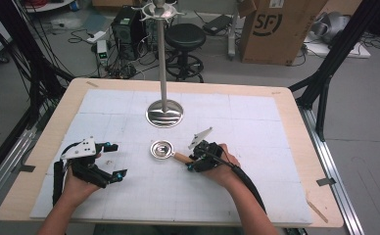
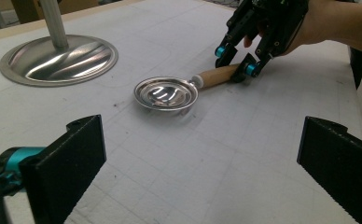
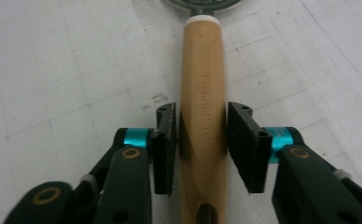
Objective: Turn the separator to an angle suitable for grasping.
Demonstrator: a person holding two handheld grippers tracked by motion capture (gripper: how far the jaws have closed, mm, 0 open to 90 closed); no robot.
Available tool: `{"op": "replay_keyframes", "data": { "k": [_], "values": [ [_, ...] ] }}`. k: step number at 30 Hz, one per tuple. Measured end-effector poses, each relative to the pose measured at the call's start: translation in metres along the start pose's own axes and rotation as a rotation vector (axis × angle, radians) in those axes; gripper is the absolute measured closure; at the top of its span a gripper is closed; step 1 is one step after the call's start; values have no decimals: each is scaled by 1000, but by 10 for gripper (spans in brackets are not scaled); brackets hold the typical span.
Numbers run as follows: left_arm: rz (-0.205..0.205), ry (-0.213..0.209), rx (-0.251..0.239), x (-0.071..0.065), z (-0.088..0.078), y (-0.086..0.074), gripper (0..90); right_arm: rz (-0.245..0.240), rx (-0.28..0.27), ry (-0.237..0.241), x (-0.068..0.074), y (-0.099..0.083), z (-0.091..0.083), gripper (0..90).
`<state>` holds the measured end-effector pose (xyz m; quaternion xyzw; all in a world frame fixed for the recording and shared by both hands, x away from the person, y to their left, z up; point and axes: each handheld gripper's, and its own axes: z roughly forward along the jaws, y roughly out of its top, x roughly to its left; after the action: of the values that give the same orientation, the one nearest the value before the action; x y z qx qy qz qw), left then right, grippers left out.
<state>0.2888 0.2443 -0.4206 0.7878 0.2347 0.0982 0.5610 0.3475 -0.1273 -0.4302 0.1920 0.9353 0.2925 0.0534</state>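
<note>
A small round metal pan (image 1: 161,149) with a wooden handle (image 1: 180,157) lies flat on the white mat (image 1: 256,127), mid-table. My right gripper (image 1: 192,161) is shut on the handle's end. In the right gripper view both pads press the sides of the handle (image 3: 202,93) while my right gripper (image 3: 201,140) stays low over the mat. The left gripper view has the pan (image 2: 166,93) ahead, with the right gripper (image 2: 235,63) clamped on the handle (image 2: 219,74). My left gripper (image 1: 117,160) rests left of the pan, and its jaws (image 2: 202,163) stand wide open with nothing between them.
A tall metal stand with a round base (image 1: 164,113) rises just behind the pan, with hooks at its top (image 1: 158,10); the base (image 2: 58,58) is also in the left gripper view. Beyond the table edge (image 1: 178,83) are a stool, cables and a cardboard box (image 1: 276,29).
</note>
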Motion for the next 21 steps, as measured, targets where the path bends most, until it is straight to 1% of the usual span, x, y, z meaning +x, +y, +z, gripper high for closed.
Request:
{"op": "replay_keyframes", "data": {
  "k": [2,6,7,8,10,12,13,18,20,21],
  "values": [
    [1,-1,-1,0,0,0,16,-13,11,-10,2,1,0,661],
    [-2,0,-1,0,0,0,16,-37,10,-19,3,2,0,663],
    [-1,-1,-2,0,0,0,16,-41,8,-15,3,2,0,664],
    [-1,-1,-3,0,0,0,16,-46,1,9,4,3,0,665],
    [-2,0,-2,0,-1,0,16,-75,0,7,9,5,2,665],
    [-1,0,-4,0,-1,0,16,-91,0,18,13,8,4,665],
    [-2,0,-5,0,-1,0,16,-99,4,16,14,9,5,665],
    [0,0,-9,0,-2,1,17,-143,19,43,26,22,12,667],
    [-1,2,-11,0,-2,1,16,-174,23,49,31,30,16,668],
    [0,3,-11,0,-3,1,16,-189,20,60,33,33,18,669]
  ]
}}
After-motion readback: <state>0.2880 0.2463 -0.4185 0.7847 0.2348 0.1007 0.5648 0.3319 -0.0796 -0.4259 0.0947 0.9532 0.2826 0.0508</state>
